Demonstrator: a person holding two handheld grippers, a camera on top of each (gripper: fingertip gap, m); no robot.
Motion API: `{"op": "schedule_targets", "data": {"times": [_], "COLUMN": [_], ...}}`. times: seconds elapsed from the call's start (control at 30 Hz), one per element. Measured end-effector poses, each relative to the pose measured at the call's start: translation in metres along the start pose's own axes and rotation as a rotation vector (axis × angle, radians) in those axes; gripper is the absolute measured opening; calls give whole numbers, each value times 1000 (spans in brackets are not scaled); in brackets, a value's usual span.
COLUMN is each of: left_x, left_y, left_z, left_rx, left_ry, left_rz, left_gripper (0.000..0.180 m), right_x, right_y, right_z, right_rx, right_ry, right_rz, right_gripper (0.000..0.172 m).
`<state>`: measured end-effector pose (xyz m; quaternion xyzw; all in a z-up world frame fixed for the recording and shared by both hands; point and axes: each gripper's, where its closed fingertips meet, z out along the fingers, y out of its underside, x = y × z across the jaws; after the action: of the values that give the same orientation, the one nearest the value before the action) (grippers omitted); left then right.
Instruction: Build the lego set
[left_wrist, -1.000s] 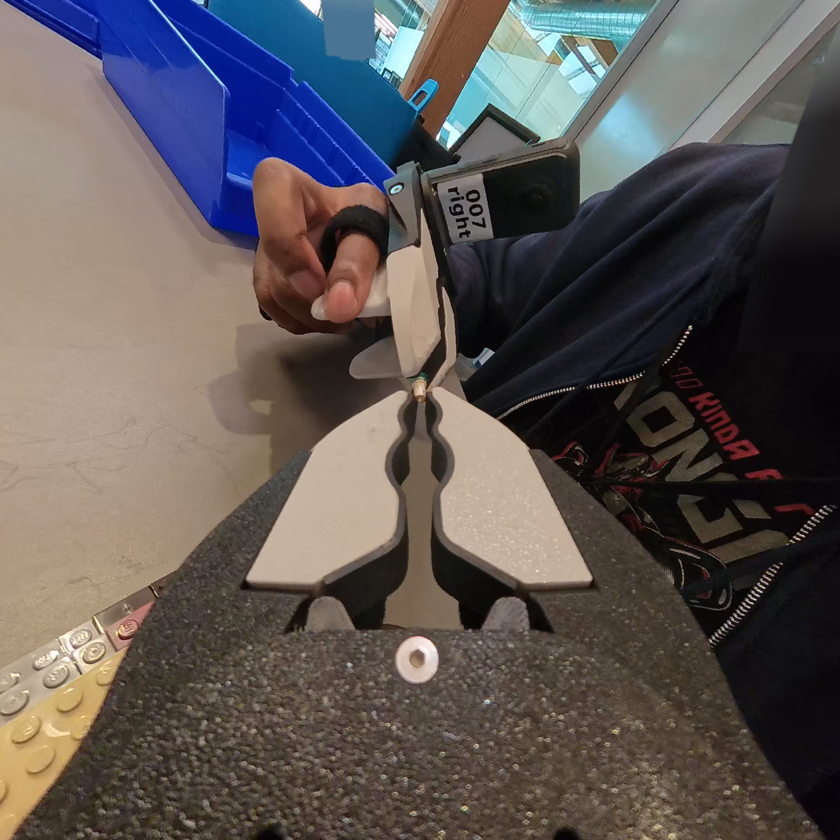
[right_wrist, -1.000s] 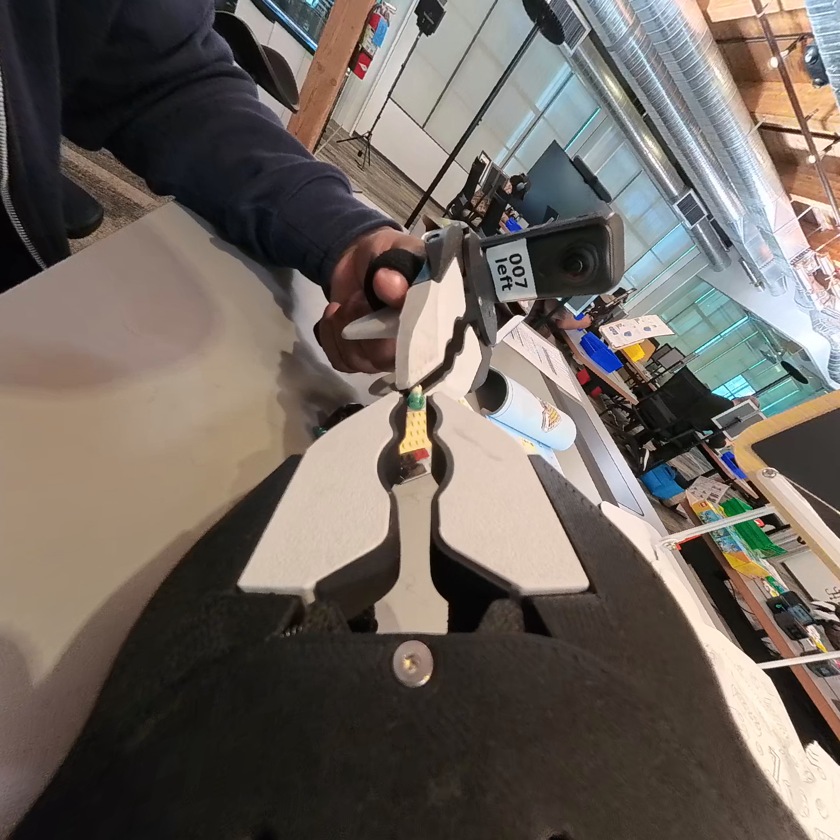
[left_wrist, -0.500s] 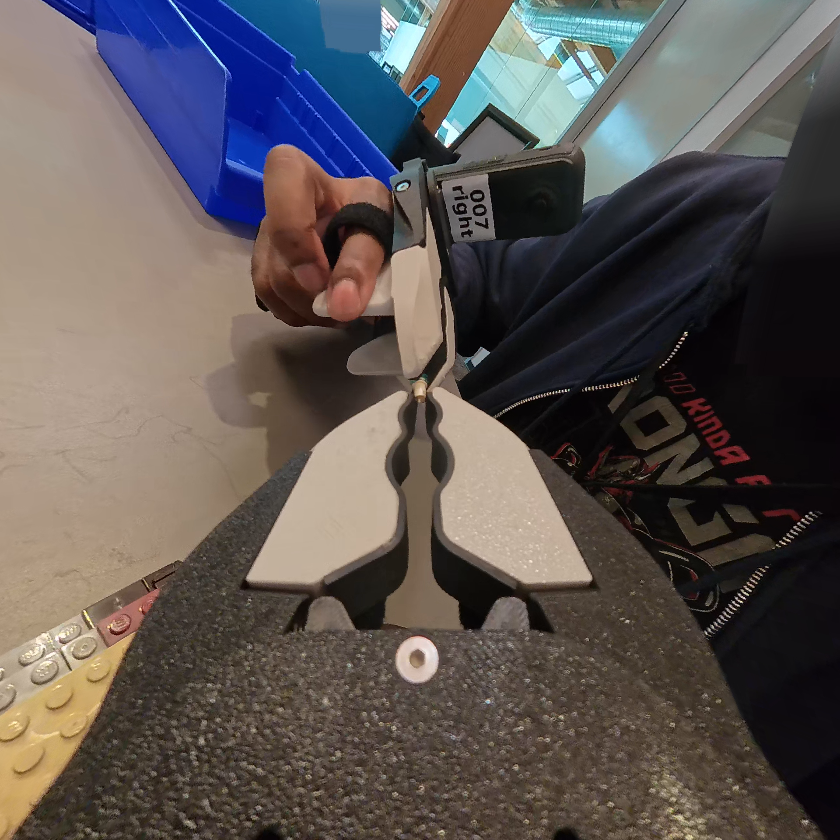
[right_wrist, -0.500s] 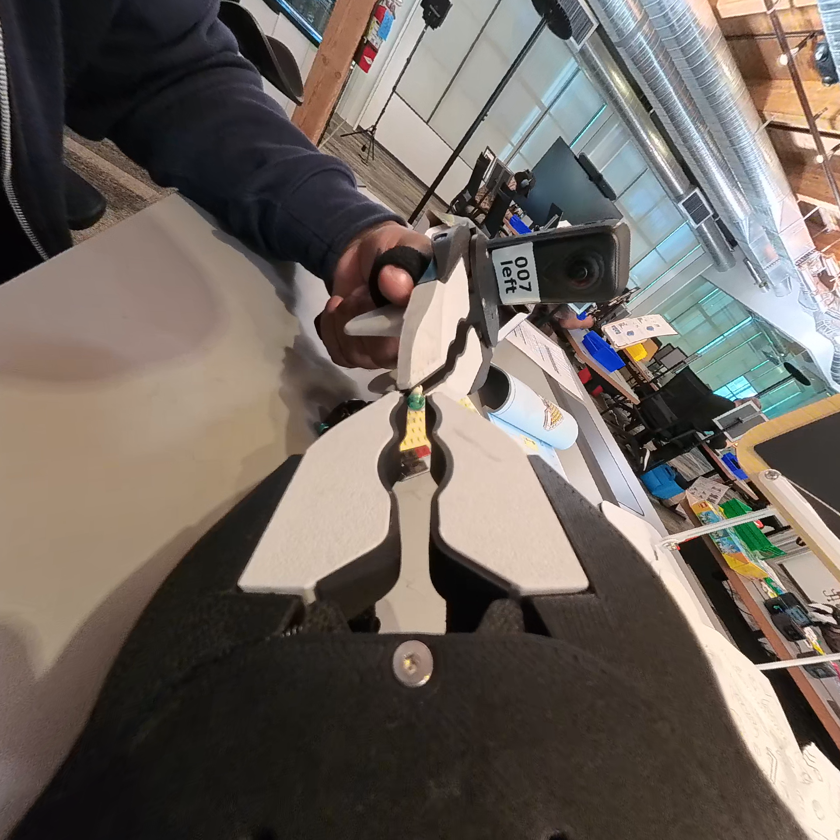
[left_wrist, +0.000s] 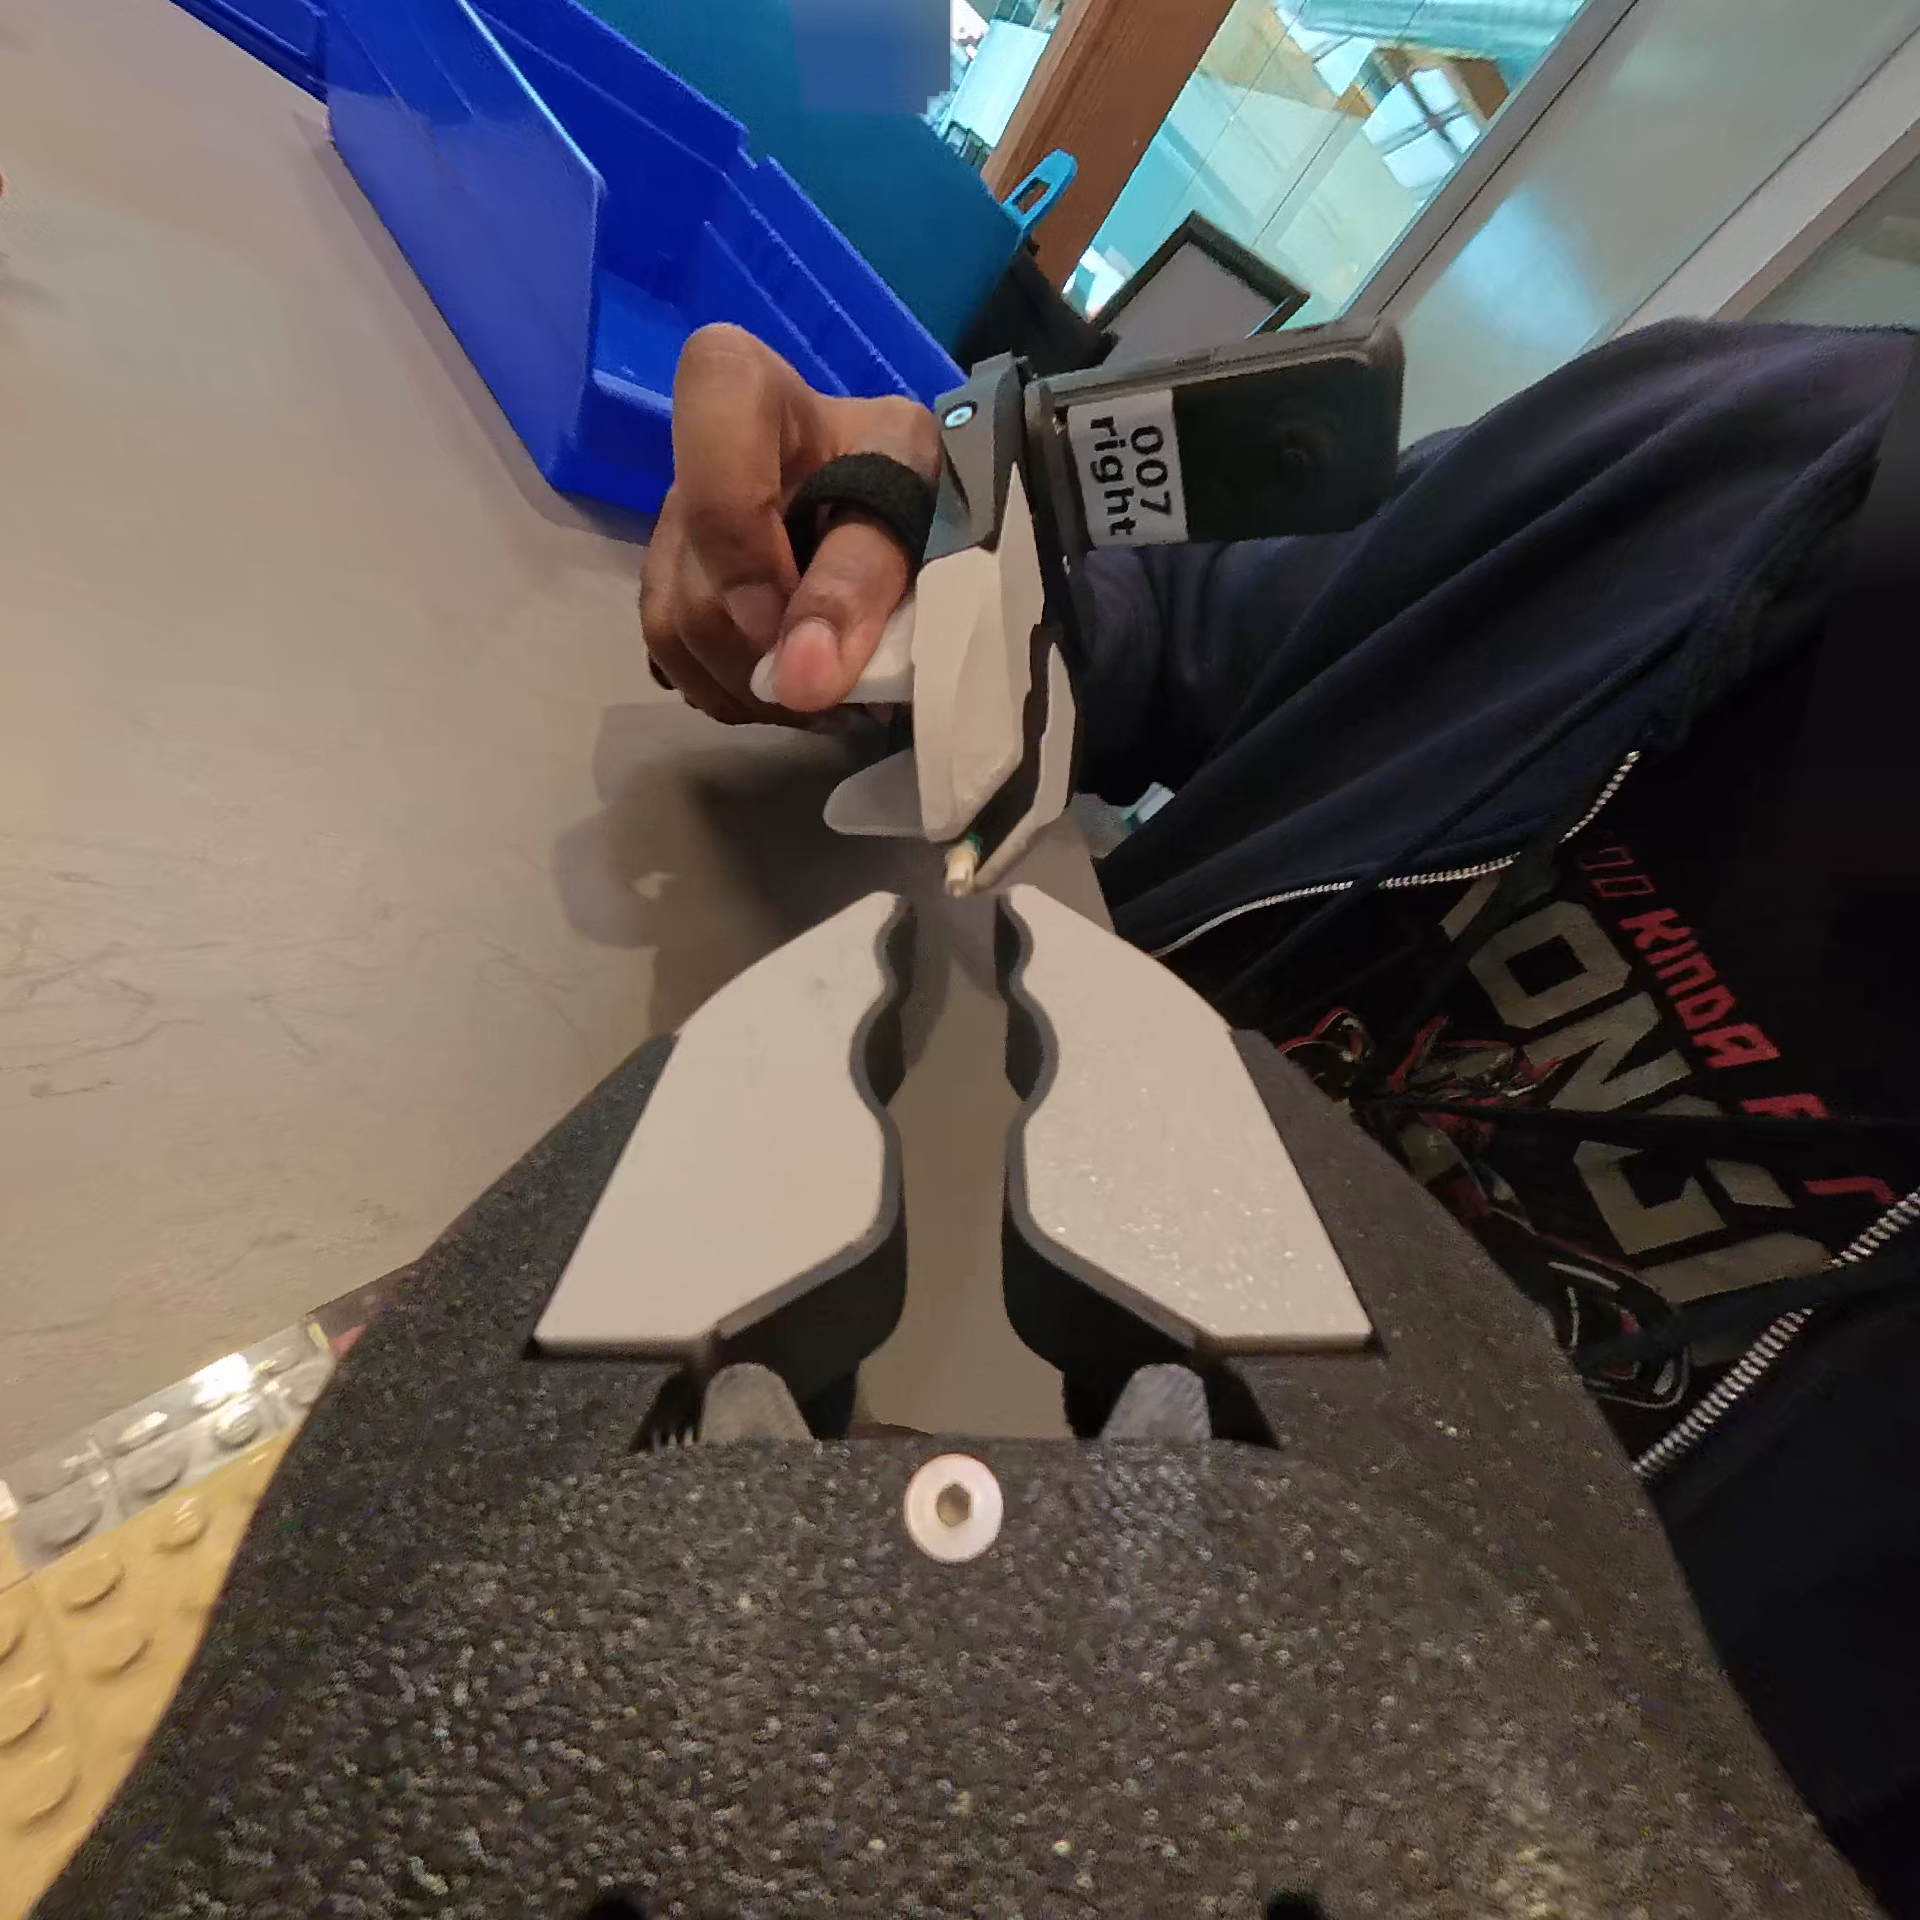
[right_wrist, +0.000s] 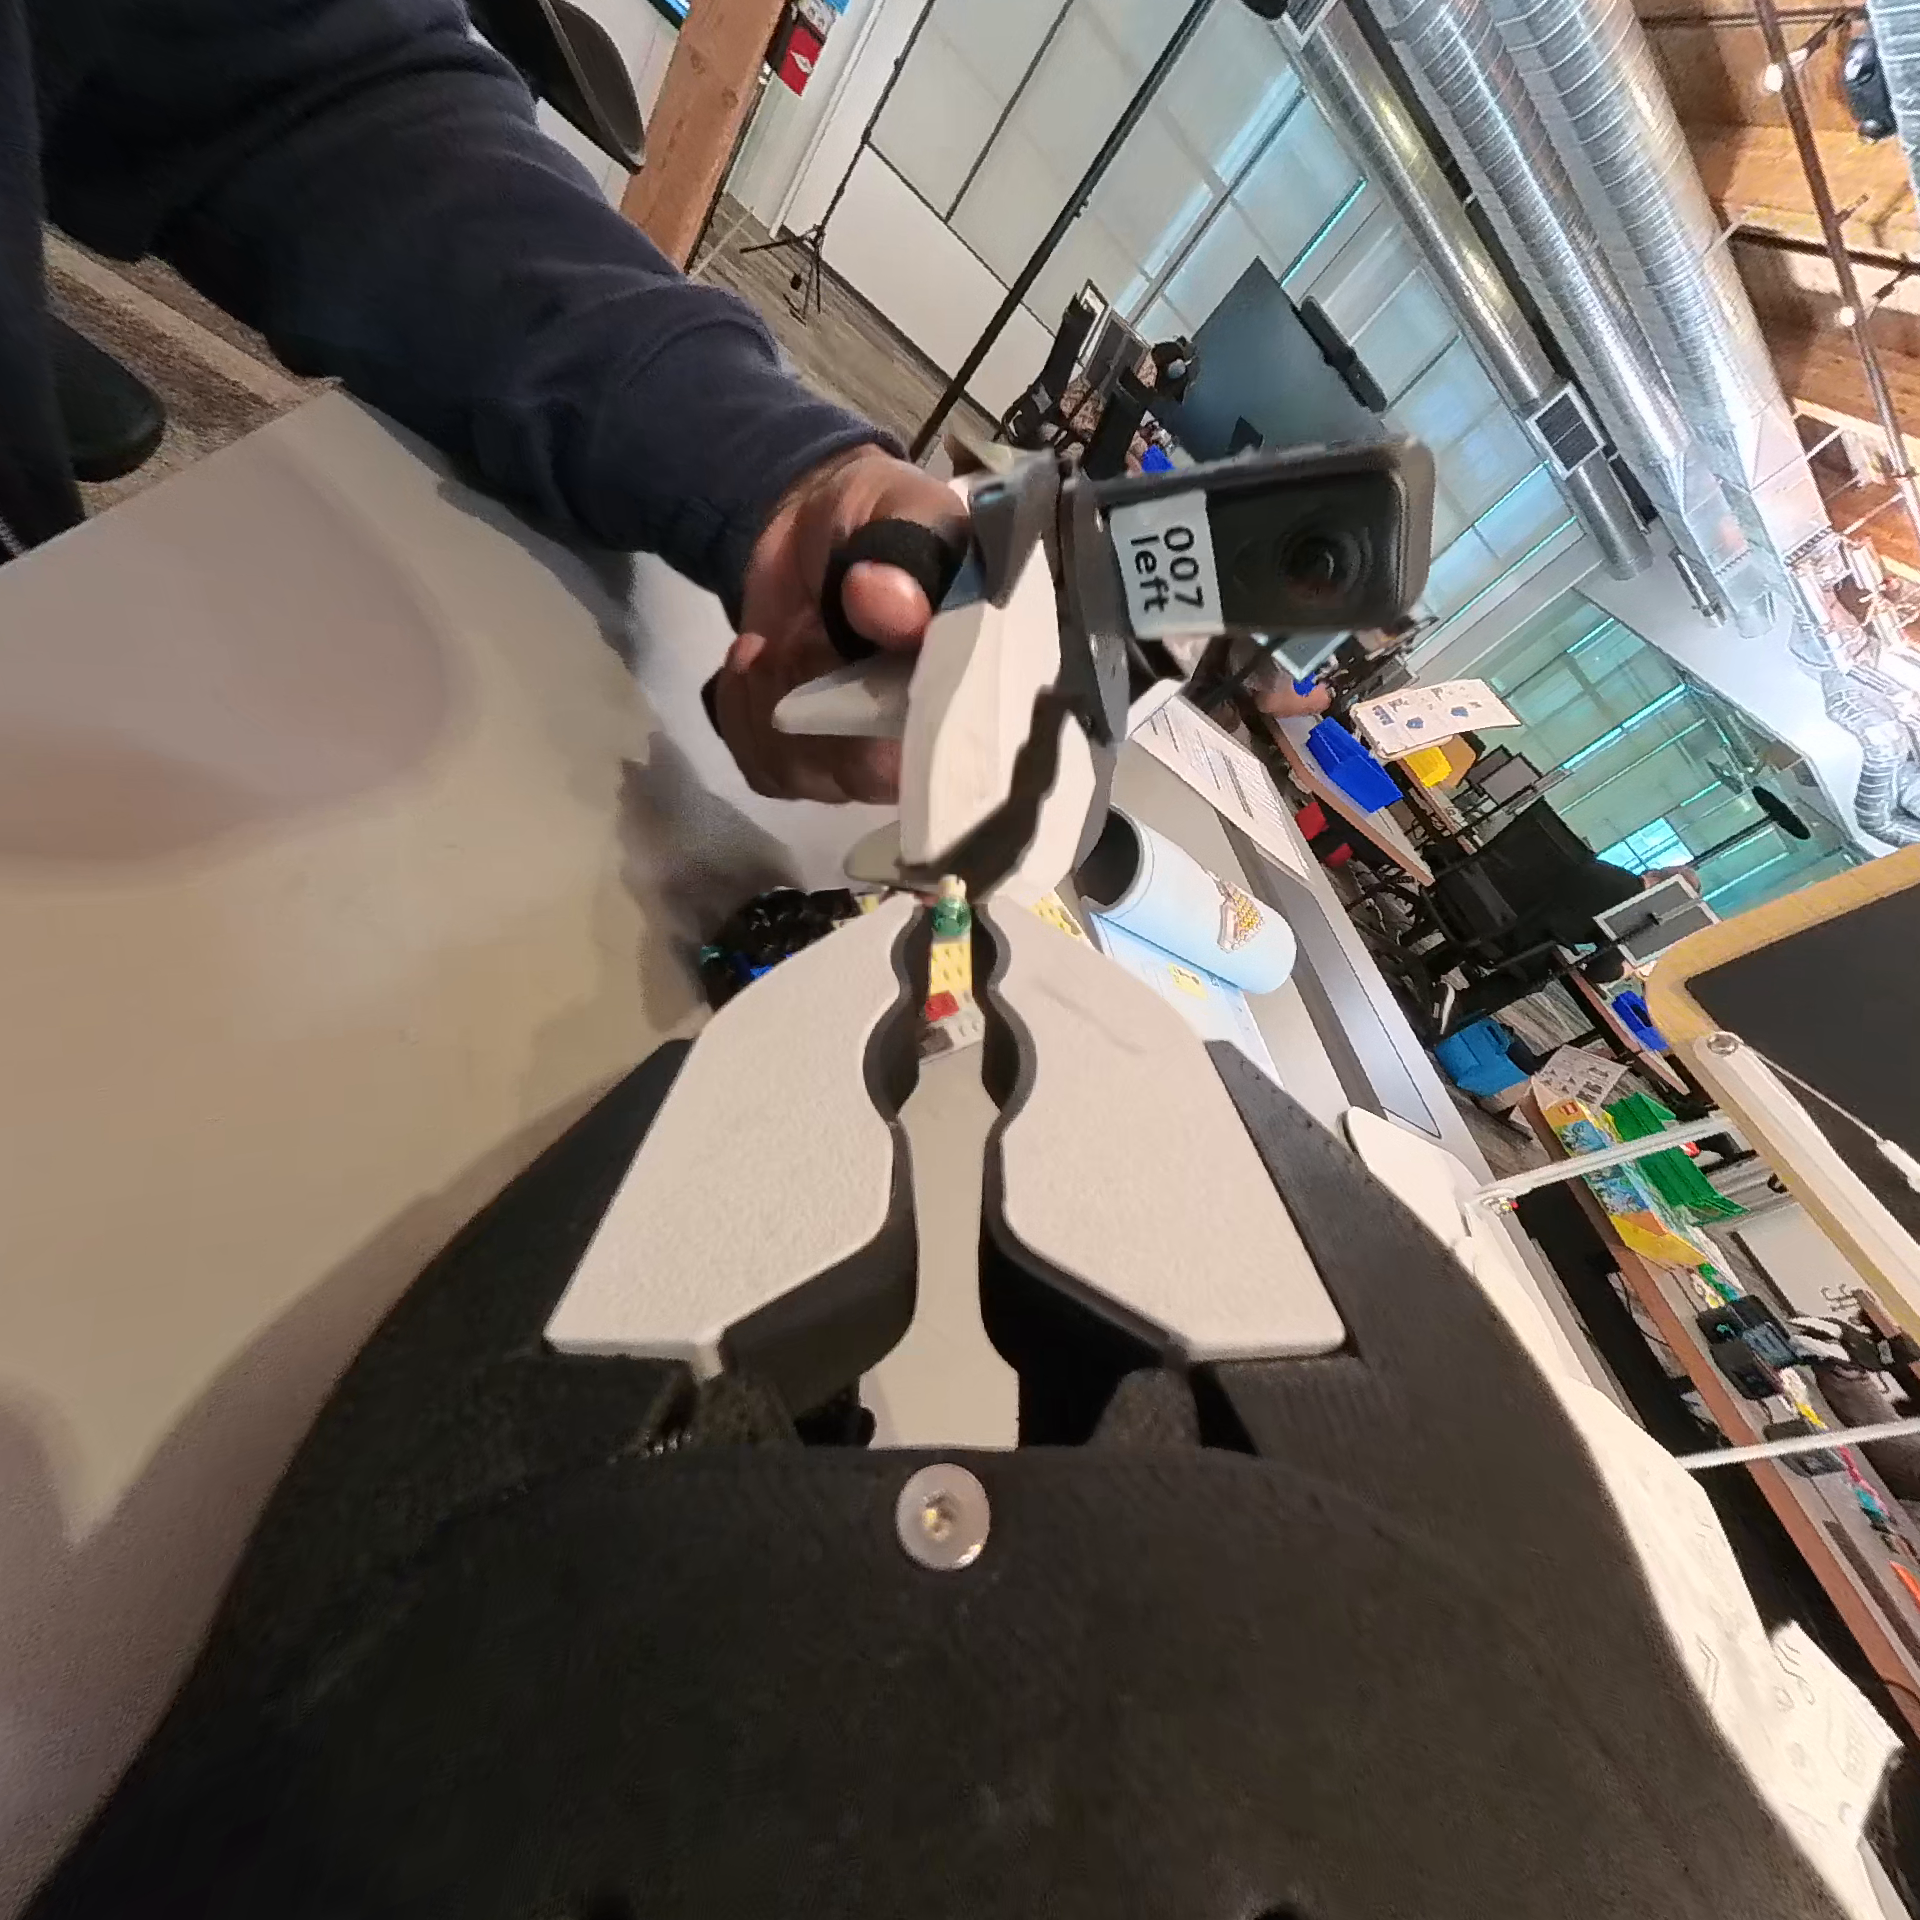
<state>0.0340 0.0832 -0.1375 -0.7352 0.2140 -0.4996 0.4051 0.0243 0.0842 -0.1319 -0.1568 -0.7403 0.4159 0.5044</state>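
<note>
Right hand-held gripper clamped on a small green round stud topped by a cream peg, raised above the grey surface. Left hand-held gripper parted and empty, tips just beside that peg. Tan studded baseplate well apart.

Each camera sits just behind its own fingers, looking along them. The two face each other closely over the table: the left looks toward the person's torso, the right toward the room.
</note>
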Motion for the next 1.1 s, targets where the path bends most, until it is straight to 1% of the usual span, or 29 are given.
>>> {"op": "schedule_targets", "data": {"times": [0.1,0.2,0.27,0.33,0.43,0.6,0.7,0.77,1.0,1.1], "left_x": [-11,-23,-29,-30,-33,-37,-36,-37,-51,-54], "left_y": [2,12,22,33,44,62,74,77,71,68], "left_z": [-13,-28,-35,-40,-44,-43,-43,-43,-43,-40], "left_rx": [-58,-185,-293,-384,-459,-563,-642,-683,-865,-912], "left_ry": [-130,-308,-395,-439,-512,-615,-594,-561,-416,-305], "left_rz": [115,331,458,552,696,907,914,917,931,882], "left_gripper": [23,32,38,45,52,54,62,66,74,75], "right_x": [7,11,10,8,7,7,5,4,5,4], "right_y": [6,17,23,27,29,30,33,34,32,32], "right_z": [-3,-4,-3,-2,-1,-1,1,1,-1,-1], "right_rx": [-26,-69,-94,-109,-123,-125,-136,-139,-137,-134], "right_ry": [16,29,23,14,12,11,1,-3,-4,-11], "right_rz": [13,15,12,18,13,19,23,21,12,16], "right_gripper": [7,7,7,7,7,7,7,7,7,7]}}
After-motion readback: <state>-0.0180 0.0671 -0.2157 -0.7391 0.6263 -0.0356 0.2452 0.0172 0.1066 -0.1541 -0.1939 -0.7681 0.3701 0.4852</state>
